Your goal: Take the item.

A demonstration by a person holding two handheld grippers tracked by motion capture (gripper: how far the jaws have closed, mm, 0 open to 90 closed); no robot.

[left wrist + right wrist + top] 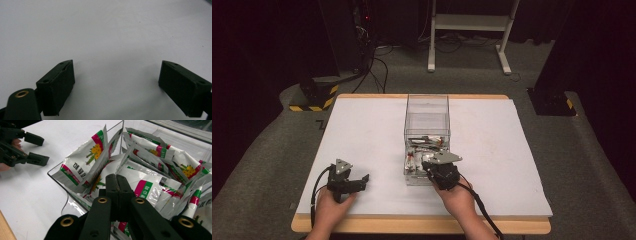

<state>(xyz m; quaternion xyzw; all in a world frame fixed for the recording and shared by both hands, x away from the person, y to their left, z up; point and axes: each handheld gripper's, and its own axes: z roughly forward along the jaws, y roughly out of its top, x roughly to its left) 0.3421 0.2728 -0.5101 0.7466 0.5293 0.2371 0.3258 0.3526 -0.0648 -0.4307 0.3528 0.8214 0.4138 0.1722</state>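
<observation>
On the white sheet (492,150) covering the wooden table (422,225), a clear plastic box (427,107) stands near the middle, its far half bare and its near half holding a heap of silver packets (150,187) printed with yellow flowers and pink-and-green bands. Seen from the high view, the right gripper (428,166) hangs over the near end of that box, held in the person's right hand (455,195), with a black cable trailing back off the table edge. Its own camera looks down along its two black jaws, which are pressed flat together with no gap and nothing caught between them; their tips sit just above the packets, and whether they touch the top packet cannot be told. One packet (83,165) leans upright against the clear side wall of the box. The left gripper (363,181) lies low over the sheet near the front left, well apart from the box, held in the left hand (329,207). Its jaws stand wide apart, with bare white sheet between them and nothing held. From the right gripper view the left gripper (36,148) appears at the upper left, jaws likewise spread, just above the sheet. Beyond the table lie grey carpet (272,145) and a white stand (469,22).
</observation>
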